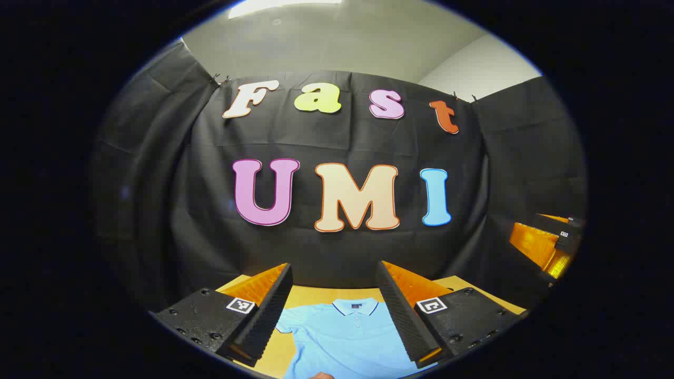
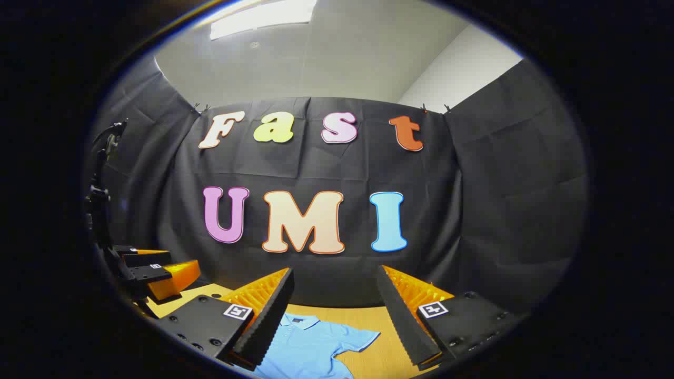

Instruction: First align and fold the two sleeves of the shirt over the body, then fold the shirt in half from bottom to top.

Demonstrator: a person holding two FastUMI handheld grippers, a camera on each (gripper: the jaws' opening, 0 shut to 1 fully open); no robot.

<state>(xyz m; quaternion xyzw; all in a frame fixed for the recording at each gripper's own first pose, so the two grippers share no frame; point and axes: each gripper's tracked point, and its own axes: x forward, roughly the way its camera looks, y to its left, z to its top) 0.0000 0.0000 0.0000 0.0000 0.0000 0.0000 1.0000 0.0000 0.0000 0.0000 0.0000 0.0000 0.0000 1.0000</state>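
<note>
A light blue polo shirt [image 1: 345, 337] lies flat on the wooden table [image 1: 458, 284], collar toward the back wall. My left gripper [image 1: 334, 310] hovers open above it, the collar framed between its fingers. One short sleeve spreads out to the side in the left gripper view. In the right gripper view the same shirt [image 2: 308, 345] lies low in the frame, its other sleeve stretched out on the table [image 2: 368, 318]. My right gripper [image 2: 334, 316] is open above that side, holding nothing. The left gripper [image 2: 158, 273] appears at the far left there, and the right gripper [image 1: 547, 245] at the far right of the left gripper view.
The black cloth wall [image 1: 337, 247] stands close behind the table's far edge. A dark stand with a clamp [image 2: 100, 200] rises at the left of the right gripper view. Bare wood [image 2: 389, 352] lies to the right of the shirt.
</note>
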